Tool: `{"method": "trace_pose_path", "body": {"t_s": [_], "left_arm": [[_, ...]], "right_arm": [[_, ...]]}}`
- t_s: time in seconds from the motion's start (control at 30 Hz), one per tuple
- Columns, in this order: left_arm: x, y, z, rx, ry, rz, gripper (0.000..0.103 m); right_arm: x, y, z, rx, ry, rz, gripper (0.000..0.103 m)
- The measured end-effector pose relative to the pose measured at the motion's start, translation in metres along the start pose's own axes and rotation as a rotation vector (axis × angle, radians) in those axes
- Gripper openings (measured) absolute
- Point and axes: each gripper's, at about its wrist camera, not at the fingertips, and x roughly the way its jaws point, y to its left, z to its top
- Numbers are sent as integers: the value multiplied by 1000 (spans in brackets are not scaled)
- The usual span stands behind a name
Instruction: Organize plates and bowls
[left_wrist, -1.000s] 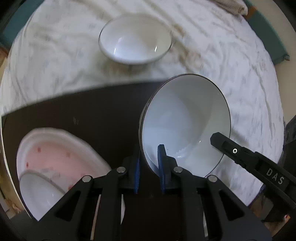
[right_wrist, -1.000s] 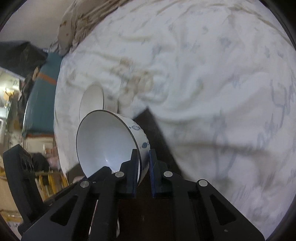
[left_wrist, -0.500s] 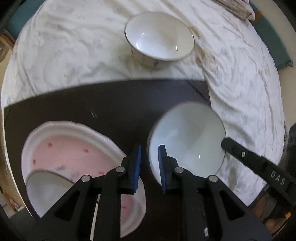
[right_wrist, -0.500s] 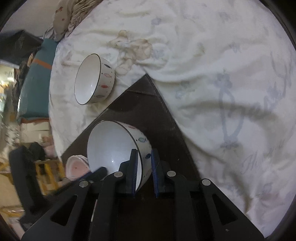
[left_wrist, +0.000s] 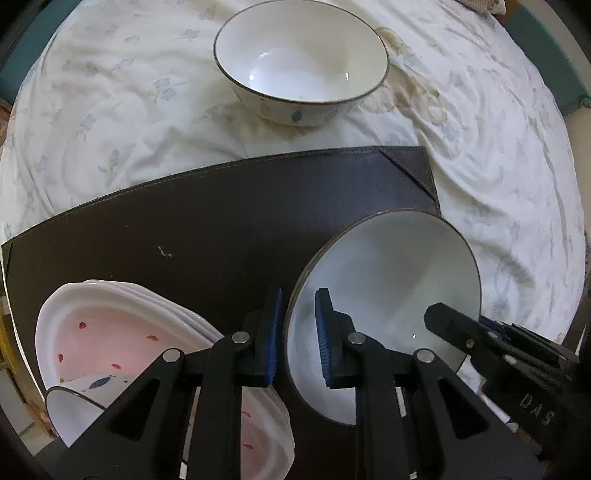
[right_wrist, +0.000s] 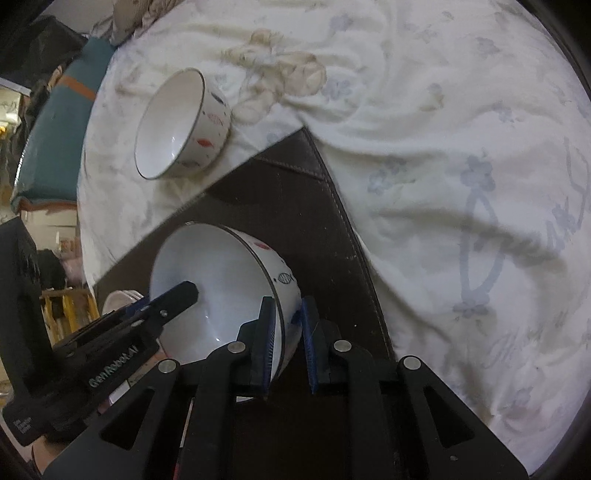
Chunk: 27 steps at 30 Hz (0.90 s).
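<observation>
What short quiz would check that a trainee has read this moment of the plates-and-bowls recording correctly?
1. True or false: the pink plates lie on the white cloth.
2. How many tongs straddle the rim of the near bowl? A) none B) one C) two
3. Fill in: the far bowl stands on the ____, beyond the dark mat.

Key
1. False: they lie on the dark mat.
2. C: the left tongs and the right tongs are at opposite sides of its rim, each with one pad inside and one outside.
3. cloth
</observation>
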Motion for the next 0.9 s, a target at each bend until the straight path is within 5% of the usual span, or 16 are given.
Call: {"method": "trace_pose_path", "body": {"t_s": [0.37, 0.63, 0.9], "left_arm": [[-19, -18, -6, 28, -36, 58, 8], [-74, -6, -25, 55, -128, 46, 8], [-126, 48, -61, 38, -196, 18, 8]], "right_arm": [[-2, 12, -7, -80, -16, -72, 18], [-45, 19, -13, -85, -121, 15, 18], [-75, 69, -42, -192, -198, 102, 18]]}}
